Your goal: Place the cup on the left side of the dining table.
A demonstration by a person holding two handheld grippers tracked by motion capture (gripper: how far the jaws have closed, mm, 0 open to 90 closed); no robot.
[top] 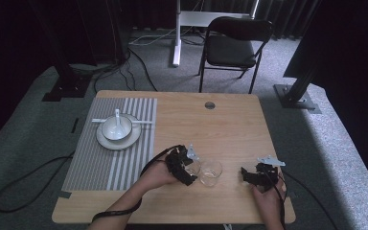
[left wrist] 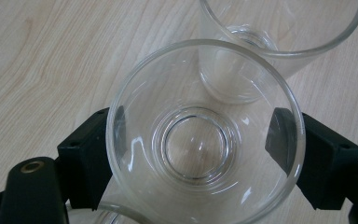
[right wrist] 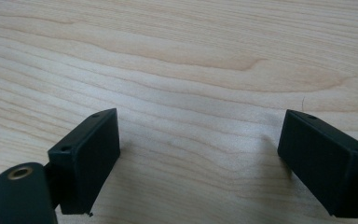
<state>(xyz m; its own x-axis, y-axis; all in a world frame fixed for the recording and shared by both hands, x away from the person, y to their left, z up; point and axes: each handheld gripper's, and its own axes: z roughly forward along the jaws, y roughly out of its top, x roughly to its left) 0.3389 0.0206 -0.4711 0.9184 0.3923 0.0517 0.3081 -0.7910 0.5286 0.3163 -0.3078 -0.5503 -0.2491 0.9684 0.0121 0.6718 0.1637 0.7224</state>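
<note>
In the high view the left hand comes in from about 7 o'clock with the left gripper point(top: 188, 167) low over the table point(top: 230, 124), its jaws pinching a clear glass point(top: 193, 167) just at 9 o'clock of a second glass point(top: 211, 172). The right gripper point(top: 252, 176), at 3 o'clock of both glasses and well apart, rests near the front edge. The left gripper view looks down into the held glass point(left wrist: 205, 135), black pads pressed on both walls and the second glass point(left wrist: 279, 37) at 1 o'clock, while the right gripper view shows jaws spread wide over bare wood point(right wrist: 191, 70).

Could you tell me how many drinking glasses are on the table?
2: one glass in the left hand-held gripper, a second glass just beyond; a nearer rim may be a third.
</note>
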